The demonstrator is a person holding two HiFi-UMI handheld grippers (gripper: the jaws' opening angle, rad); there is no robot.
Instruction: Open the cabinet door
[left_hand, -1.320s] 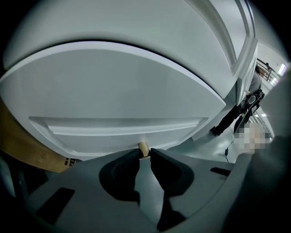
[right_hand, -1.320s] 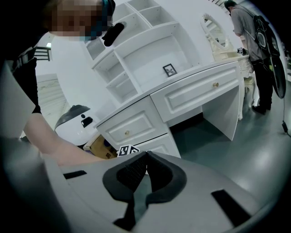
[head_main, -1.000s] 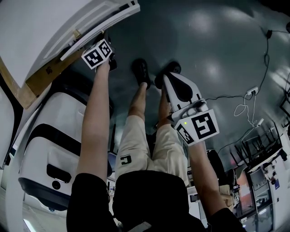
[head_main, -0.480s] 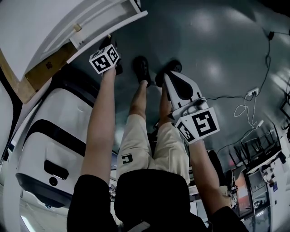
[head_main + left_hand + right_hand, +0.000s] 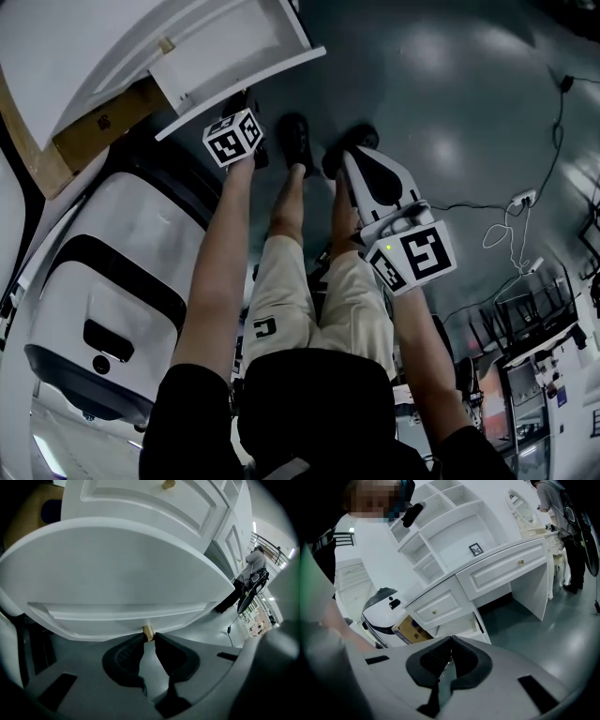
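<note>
Cabinet door (image 5: 230,52), white, panelled: under the desk (image 5: 501,573), standing partly open with its knob edge out toward the person. In the head view its long free edge slants from lower left to upper right. Left gripper (image 5: 149,637): jaws narrow, clamped on the door's brass knob (image 5: 148,631). Right gripper (image 5: 450,645): jaws together, empty, well apart from the door.

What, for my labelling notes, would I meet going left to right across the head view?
White machine → left tongs, shut on the door knob → right tongs → power strip on the floor.
</note>
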